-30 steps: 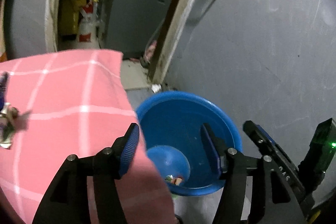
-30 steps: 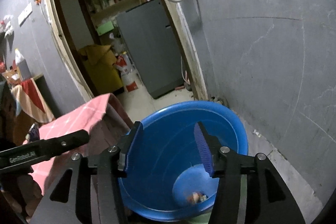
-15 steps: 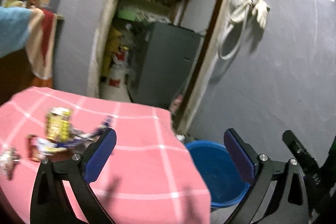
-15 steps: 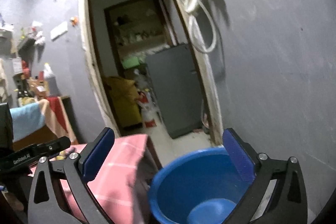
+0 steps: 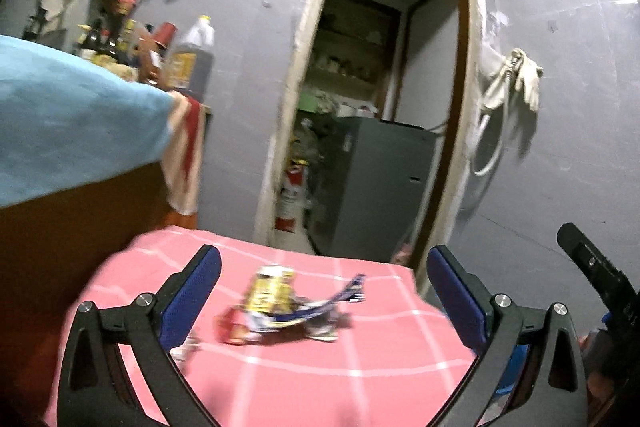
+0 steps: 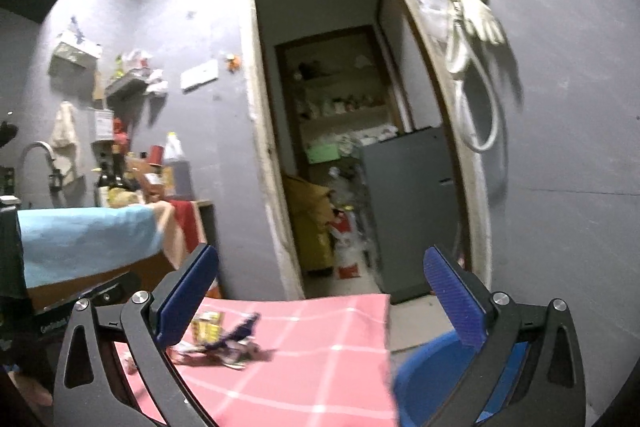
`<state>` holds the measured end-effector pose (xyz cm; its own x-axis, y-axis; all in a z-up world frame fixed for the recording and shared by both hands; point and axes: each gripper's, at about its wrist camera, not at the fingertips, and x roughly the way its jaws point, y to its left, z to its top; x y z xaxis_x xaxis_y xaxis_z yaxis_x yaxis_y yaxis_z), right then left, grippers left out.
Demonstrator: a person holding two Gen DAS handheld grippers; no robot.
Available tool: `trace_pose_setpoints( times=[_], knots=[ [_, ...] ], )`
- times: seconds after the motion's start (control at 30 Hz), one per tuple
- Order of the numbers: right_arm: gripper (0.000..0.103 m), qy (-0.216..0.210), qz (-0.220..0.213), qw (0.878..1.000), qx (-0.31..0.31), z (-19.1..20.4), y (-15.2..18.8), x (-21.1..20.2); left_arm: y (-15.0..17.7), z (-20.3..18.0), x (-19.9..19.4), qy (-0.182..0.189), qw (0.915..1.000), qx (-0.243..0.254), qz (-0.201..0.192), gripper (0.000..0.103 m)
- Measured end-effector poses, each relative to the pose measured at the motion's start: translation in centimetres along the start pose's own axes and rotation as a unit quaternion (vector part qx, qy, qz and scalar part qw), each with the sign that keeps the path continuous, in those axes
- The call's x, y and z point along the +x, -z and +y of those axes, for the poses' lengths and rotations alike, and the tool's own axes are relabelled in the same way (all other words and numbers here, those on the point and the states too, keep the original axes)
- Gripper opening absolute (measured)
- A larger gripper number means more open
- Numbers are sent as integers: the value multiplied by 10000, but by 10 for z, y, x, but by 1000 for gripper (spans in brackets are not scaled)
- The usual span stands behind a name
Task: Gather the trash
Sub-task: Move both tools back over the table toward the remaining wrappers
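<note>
A small heap of trash lies on the pink checked tablecloth: a crushed yellow can, a blue wrapper and red scraps. My left gripper is open and empty, level with the heap and short of it. The same trash shows low left in the right wrist view, past the left finger of my right gripper, which is open and empty too. The blue basin stands on the floor just right of the table, partly hidden by the right finger.
A doorway behind the table leads to a room with a grey fridge. At the left is a counter with a blue cloth and bottles. A hose and gloves hang on the grey wall.
Both grippers opened wide, rose and swung left, away from the blue basin and toward the pink table. The trash heap has come into the middle of the left wrist view.
</note>
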<state>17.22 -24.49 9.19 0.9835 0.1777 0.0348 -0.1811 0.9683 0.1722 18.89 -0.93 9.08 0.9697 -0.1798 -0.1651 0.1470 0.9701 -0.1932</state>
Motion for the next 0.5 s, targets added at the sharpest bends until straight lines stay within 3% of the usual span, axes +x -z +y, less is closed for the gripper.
trace_pose_setpoints(
  times=[0.23,0.5],
  knots=[
    [103,-359,170,9992,-92,43,16,17,9,47,-19,-494,9988,-26,66,101],
    [103,-724,838,9934,-291,73,44,43,31,84,-18,-932,9941,-135,537,101]
  ],
)
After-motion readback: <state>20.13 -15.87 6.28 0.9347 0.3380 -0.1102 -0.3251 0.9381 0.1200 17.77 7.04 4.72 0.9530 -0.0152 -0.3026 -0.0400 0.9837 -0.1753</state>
